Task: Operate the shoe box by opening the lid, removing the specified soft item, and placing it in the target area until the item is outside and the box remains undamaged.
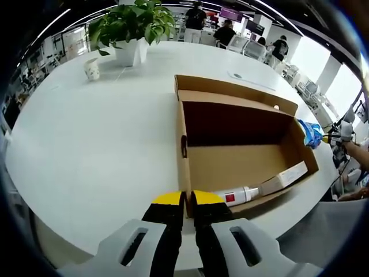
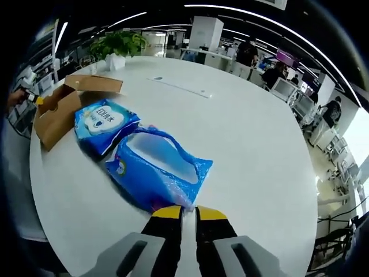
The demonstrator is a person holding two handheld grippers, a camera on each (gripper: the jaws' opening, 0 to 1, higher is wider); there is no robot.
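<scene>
Steadying the shoe box appears to be the left gripper's job: in the left gripper view its yellow-tipped jaws are pressed onto the box's near corner wall, pinching the cardboard edge. The box lies open on the white table, its lid folded back on the far side. Inside, against the near wall, rest a white tube with a red label and a slim carton beside it. Beyond the box's far right corner a scrap of blue packaging lies on the table. A potted plant and a cup stand well beyond the box.

In the right gripper view the right gripper has its jaws nearly together, nipping the near edge of a blue soft pack that lies on the table outside the box. A second blue pack lies between it and the box, touching both.

By my reading the removal is done and placing is in hand. Next, the right jaws need to part and lift clear without dragging the pack, then the left releases the wall gently.
</scene>
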